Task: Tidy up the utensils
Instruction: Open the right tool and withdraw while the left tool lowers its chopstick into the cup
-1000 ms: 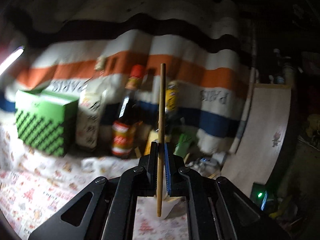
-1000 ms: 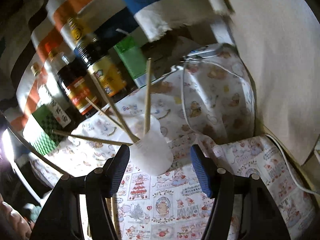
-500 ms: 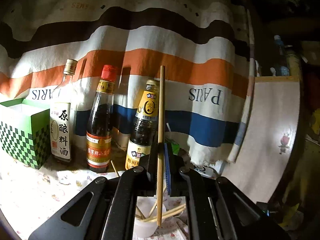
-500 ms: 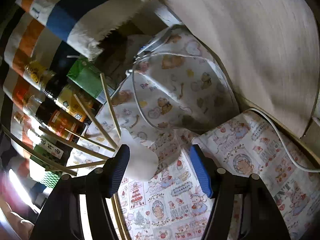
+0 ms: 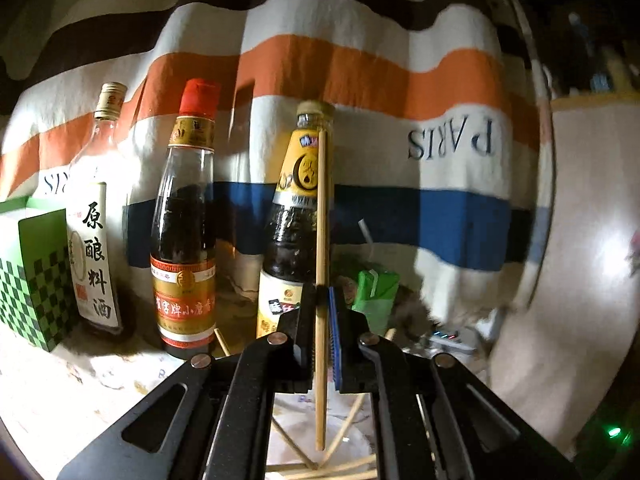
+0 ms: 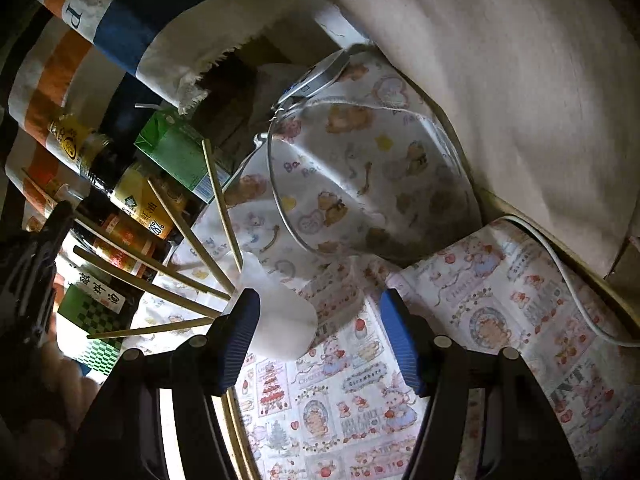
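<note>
The left claw (image 5: 320, 344) had lowered its pinched upright chopstick (image 5: 321, 240), tip directly above the cup (image 6: 280, 324); the right claw (image 6: 320, 336) stood wide beside the cup.

Pale wooden chopstick (image 5: 321, 240), green checkered box (image 5: 34, 276), white plastic cup (image 6: 280, 320), cartoon-printed tablecloth (image 6: 360, 400), orange, blue and white striped cloth (image 5: 400, 140).

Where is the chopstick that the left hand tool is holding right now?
In the left wrist view the chopstick stands upright, pinched in the left gripper, in front of the yellow-labelled bottle, its lower end over the white cup.
</note>
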### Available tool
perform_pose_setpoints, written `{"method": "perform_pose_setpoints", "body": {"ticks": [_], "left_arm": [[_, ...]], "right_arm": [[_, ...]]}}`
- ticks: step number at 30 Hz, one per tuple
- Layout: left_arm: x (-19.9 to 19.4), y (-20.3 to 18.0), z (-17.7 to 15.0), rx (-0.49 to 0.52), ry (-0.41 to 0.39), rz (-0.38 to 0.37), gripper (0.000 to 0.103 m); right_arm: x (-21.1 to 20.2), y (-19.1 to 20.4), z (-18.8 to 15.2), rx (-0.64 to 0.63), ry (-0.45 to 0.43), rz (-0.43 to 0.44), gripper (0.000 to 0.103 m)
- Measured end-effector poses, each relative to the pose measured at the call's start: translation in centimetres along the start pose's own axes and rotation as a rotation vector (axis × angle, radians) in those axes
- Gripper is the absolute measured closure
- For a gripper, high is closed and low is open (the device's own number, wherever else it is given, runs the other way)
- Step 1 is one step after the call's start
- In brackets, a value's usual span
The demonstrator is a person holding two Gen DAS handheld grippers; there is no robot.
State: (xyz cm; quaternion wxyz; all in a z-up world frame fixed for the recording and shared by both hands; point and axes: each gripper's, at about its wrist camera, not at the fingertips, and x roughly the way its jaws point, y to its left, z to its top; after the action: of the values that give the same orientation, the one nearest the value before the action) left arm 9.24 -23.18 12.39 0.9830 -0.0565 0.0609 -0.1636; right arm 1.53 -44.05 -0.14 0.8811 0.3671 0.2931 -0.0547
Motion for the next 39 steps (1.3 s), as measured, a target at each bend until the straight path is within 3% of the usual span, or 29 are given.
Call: {"method": "perform_pose_setpoints", "body": {"ticks": [4, 8, 13, 18, 25, 33, 37, 39], "left_arm": [[1.5, 0.5, -1.2, 0.018, 0.019, 0.024, 0.098], [3.1, 1.4, -2.2, -0.048, 0.066, 0.01, 0.098], [3.3, 0.9, -2.4, -0.029, 0.038, 0.015, 0.098], [3.4, 0.0, -3.4, 0.039, 0.018, 0.051, 0.098], [3.2, -0.2, -3.2, 0.027, 0.03, 0.014, 0.097], [4.4, -2.1, -4.1, 0.194, 0.111, 0.027, 0.097], [5.8, -2.8, -4.1, 0.297, 0.217, 0.058, 0.097], [6.5, -2.4, -4.0, 0.291, 0.27, 0.056, 0.097]], "right_arm": [[0.2, -0.4, 0.1, 0.031, 0.021, -0.001, 0.038], [0.5, -0.6, 0.1, 0.039, 0.028, -0.015, 0.038], [1.0, -0.4, -0.3, 0.02, 0.042, -0.026, 0.038], [1.0, -0.4, -0.6, 0.007, 0.02, -0.101, 0.038], [1.1, -0.7, -0.4, 0.006, 0.026, -0.116, 0.038], [1.1, -0.2, -0.5, -0.021, 0.033, -0.116, 0.038], [1.3, 0.1, -0.7, -0.04, 0.043, -0.127, 0.038], [1.2, 0.1, -0.7, -0.04, 0.038, -0.129, 0.038]]}}
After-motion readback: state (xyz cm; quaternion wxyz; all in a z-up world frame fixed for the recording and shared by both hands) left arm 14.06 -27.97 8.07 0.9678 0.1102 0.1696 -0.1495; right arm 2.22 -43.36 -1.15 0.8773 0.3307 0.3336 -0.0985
